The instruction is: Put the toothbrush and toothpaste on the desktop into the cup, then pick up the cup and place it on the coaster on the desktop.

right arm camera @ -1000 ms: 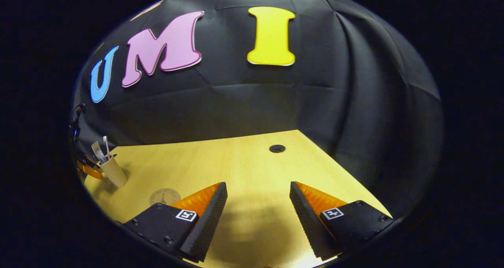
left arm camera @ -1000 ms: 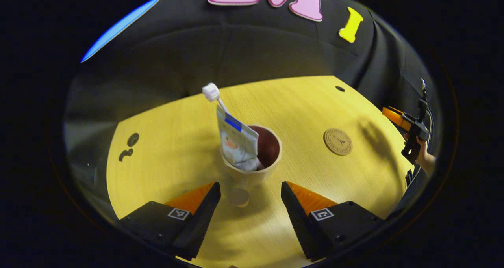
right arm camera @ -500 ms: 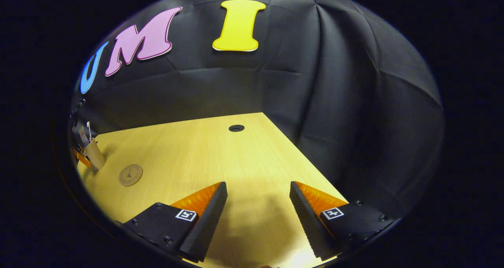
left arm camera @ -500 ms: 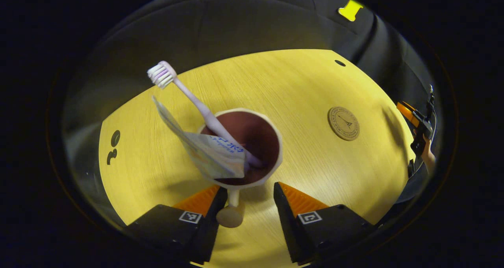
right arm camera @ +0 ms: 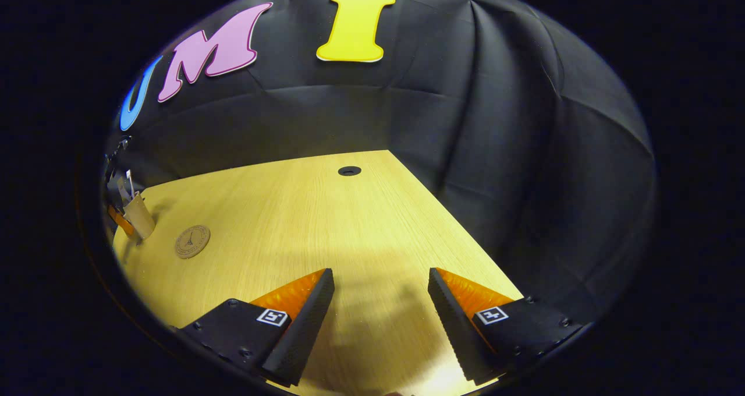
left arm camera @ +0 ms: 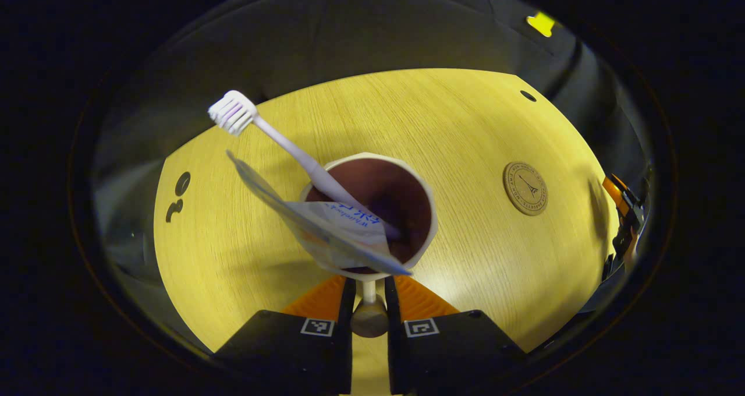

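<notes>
Two grippers, one pinching the cup's handle

Both fingers of the left gripper [left arm camera: 369,294] press on the handle of the cup [left arm camera: 372,209], which holds the toothbrush [left arm camera: 279,140] and toothpaste [left arm camera: 326,227]. To its right the coaster [left arm camera: 525,180] lies on bare wooden desktop [left arm camera: 465,128], with open surface between. Right gripper [right arm camera: 378,308] hangs spread near the desktop's right edge.

— What do we have as the surface here?
— A pale yellow wood-grain desktop [left arm camera: 465,128]. On it we see a round brown coaster [left arm camera: 525,180] lying flat and a beige cup with a dark inside [left arm camera: 428,207], well apart.
— Anything else?
— A small dark round hole [right arm camera: 349,170] near the far edge.
</notes>
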Demonstrator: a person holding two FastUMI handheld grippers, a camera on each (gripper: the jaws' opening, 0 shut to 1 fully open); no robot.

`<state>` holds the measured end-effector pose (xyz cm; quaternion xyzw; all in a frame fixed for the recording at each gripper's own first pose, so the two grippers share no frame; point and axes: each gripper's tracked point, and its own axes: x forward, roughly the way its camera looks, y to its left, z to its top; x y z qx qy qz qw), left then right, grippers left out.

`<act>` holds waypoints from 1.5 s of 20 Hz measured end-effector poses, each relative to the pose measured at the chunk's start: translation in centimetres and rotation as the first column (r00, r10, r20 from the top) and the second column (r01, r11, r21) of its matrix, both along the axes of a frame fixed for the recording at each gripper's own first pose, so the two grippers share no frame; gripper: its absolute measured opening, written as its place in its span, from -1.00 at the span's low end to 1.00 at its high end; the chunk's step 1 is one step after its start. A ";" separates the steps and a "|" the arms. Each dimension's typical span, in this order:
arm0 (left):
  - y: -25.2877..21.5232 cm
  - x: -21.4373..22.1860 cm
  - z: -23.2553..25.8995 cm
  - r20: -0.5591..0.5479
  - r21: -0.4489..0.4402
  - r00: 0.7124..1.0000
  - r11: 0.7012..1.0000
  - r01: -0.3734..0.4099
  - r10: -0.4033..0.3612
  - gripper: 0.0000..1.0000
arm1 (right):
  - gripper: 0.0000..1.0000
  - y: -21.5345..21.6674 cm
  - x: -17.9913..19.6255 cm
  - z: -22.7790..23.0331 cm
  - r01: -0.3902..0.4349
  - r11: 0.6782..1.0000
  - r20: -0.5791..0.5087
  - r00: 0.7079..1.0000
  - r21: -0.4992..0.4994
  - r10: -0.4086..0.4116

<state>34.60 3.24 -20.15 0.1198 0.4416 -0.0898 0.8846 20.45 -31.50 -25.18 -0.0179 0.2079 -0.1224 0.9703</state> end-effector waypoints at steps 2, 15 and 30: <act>0.0 0.0 0.3 0.022 -0.018 0.999 0.999 -0.034 0.034 -0.45 | 0.96 -0.2 0.0 0.7 0.003 1.000 0.009 1.000 -0.020 -0.003; -2.7 -1.3 3.6 0.133 -0.057 0.990 0.998 -0.037 0.044 -0.52 | 0.96 3.2 -0.7 4.8 -0.051 0.999 0.032 0.998 0.012 0.051; -15.4 -1.4 6.2 0.170 -0.070 0.973 0.982 0.173 -0.159 -0.52 | 0.95 5.4 -3.1 8.4 -0.112 0.993 0.074 0.991 0.035 0.109</act>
